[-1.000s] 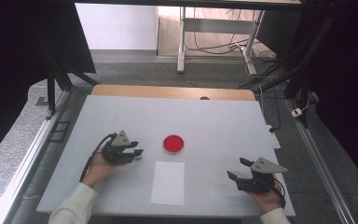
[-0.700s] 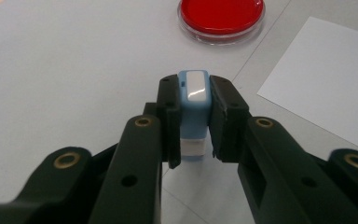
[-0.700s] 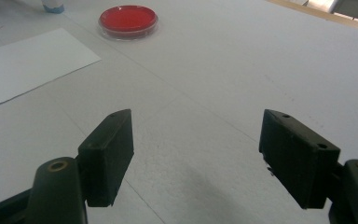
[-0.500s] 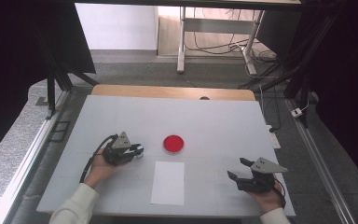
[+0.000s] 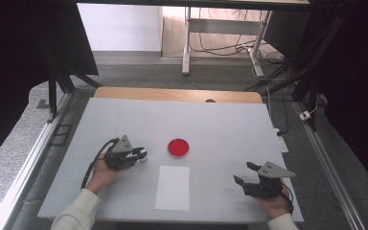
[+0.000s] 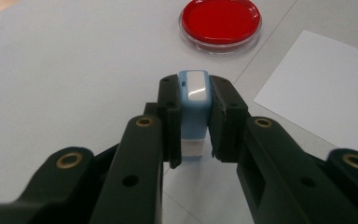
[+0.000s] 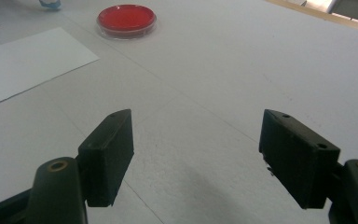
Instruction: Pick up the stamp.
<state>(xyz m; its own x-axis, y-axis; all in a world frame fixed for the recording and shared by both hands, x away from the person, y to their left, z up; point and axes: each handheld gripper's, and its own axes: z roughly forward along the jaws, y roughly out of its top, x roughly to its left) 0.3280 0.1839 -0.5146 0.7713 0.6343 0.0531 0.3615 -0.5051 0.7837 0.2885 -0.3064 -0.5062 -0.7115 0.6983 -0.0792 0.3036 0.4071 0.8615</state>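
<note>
— Since a second ago, what has shifted?
— Left gripper (image 5: 135, 154) has crept toward the red dish (image 5: 178, 148) at frame centre, clamped on a blue-and-white stamp (image 6: 194, 98).
— Right gripper (image 5: 246, 176)?
— Lower right, jaws wide apart, beside the white paper (image 5: 173, 188).

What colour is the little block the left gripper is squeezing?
Light blue with a white base, clearest in the left gripper view.

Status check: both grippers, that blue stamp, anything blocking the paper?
Left gripper shut on blue stamp. Right gripper open, empty. Paper clear; red dish beyond it.
</note>
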